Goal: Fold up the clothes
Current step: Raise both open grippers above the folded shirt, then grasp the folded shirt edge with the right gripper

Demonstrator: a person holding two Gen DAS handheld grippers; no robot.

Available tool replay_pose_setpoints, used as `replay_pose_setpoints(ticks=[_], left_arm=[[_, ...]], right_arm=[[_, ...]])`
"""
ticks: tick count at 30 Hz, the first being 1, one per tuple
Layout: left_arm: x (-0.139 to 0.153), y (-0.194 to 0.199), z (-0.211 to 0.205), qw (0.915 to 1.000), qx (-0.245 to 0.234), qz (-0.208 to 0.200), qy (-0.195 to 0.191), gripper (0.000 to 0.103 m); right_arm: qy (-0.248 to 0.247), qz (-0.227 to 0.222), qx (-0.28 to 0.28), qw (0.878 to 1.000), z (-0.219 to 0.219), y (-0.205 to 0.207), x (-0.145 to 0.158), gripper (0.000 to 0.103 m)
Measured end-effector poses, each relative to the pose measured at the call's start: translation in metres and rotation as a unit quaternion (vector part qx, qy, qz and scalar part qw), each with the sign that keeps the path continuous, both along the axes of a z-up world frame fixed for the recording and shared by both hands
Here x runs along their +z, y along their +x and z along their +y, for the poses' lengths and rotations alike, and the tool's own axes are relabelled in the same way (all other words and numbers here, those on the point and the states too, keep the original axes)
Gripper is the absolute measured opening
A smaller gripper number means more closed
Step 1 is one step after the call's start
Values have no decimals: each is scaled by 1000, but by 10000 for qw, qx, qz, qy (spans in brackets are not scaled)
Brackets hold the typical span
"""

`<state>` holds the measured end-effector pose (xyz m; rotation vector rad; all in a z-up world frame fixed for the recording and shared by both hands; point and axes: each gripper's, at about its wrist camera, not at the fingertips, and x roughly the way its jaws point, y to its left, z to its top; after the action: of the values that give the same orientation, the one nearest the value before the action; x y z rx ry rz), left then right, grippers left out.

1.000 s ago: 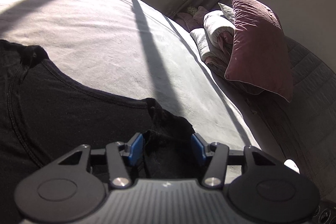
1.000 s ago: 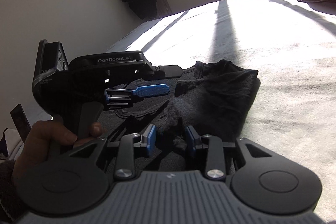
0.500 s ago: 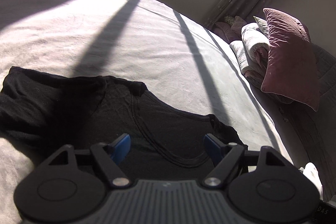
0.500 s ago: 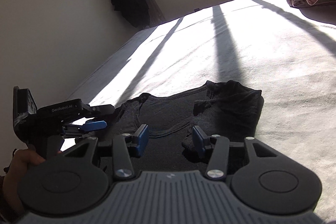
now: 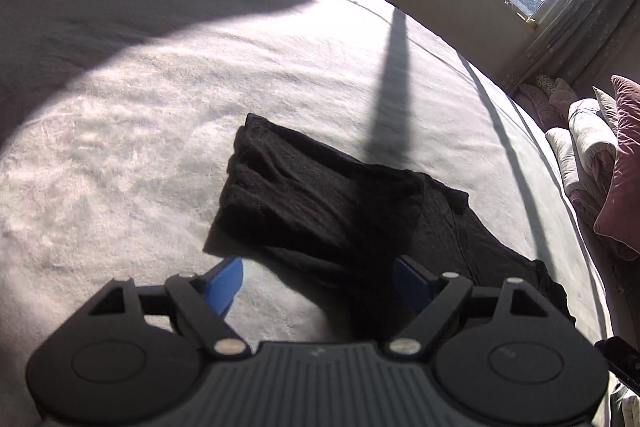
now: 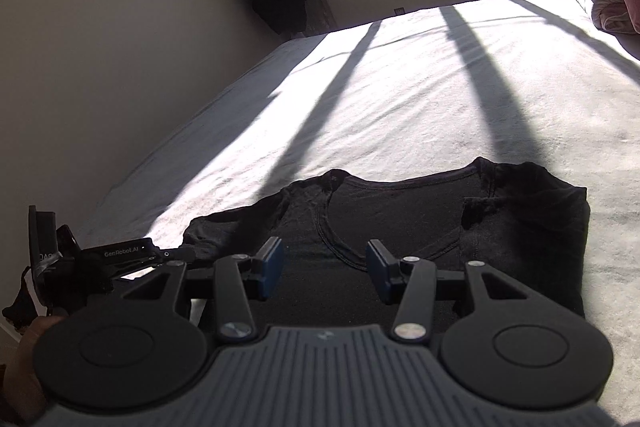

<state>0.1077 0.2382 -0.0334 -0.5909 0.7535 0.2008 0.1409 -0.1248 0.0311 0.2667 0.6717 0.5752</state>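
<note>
A black cotton T-shirt [image 5: 340, 203] lies on the pale sheet of the bed [image 5: 160, 115], partly folded: in the left wrist view one side is turned over the body as a thick, creased flap, and in the right wrist view [image 6: 400, 223] the round neckline faces up with the sleeve on the right doubled inward. Long bars of window shadow cross the sunlit sheet.

The left tool [image 5: 318, 277] hangs above the near edge of the shirt, its blue-padded jaws released and spread wide; they have just been opening, and no cloth is caught between them, only shirt and sheet below. The right tool [image 6: 326, 267] hovers over the shirt's chest with its jaws partly apart and nothing pinched. In the right wrist view the left tool [image 6: 132, 255] shows at the lower left, beside the shirt's left sleeve.

A maroon velvet pillow [image 5: 624, 179] and a rolled pale quilt [image 5: 580, 139] sit at the bed's head.
</note>
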Motion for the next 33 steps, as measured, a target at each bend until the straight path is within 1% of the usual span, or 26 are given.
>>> replay_pose_setpoints(ticks=[3, 7, 12, 14, 15, 16, 17, 18, 19, 21, 23, 27, 33], left_arm=[[-7, -3, 25, 9985, 306, -159, -433, 83], [-10, -8, 36, 9957, 582, -348, -624, 82], [-15, -15, 43, 9916, 837, -504, -845, 67], [-18, -17, 45, 9886, 993, -568, -983, 64], [-18, -18, 45, 9881, 1022, -585, -989, 64], [-19, -18, 44, 9878, 1045, -597, -984, 63], [-19, -18, 43, 9881, 1055, -594, -948, 59], [-20, -18, 43, 9882, 1079, -582, -916, 50], [-21, -18, 45, 9878, 1137, -559, -910, 46], [-25, -19, 48, 9856, 1248, -564, -994, 36], [-26, -20, 50, 9847, 1300, -555, -1023, 32], [-26, -18, 50, 9855, 1294, -532, -961, 31], [-26, -18, 50, 9855, 1299, -521, -960, 30]], right_arm=[[-32, 69, 111, 9999, 22, 6, -8, 51], [6, 249, 307, 9992, 55, 22, -19, 51], [53, 448, 715, 9964, 104, 49, -28, 51], [67, 566, 876, 9945, 125, 62, -31, 51], [65, 666, 981, 9929, 140, 71, -33, 51], [10, 734, 1067, 9916, 151, 78, -34, 51], [-45, 801, 1153, 9901, 163, 85, -34, 51], [-100, 869, 1239, 9884, 175, 92, -34, 51], [-168, 934, 1328, 9866, 187, 98, -35, 51], [-457, 1015, 1505, 9823, 213, 109, -34, 51], [-748, 1072, 1677, 9771, 236, 116, -35, 51], [-1175, 1163, 1866, 9684, 271, 122, -39, 52], [-1720, 1001, 2109, 9570, 316, 116, -41, 52]])
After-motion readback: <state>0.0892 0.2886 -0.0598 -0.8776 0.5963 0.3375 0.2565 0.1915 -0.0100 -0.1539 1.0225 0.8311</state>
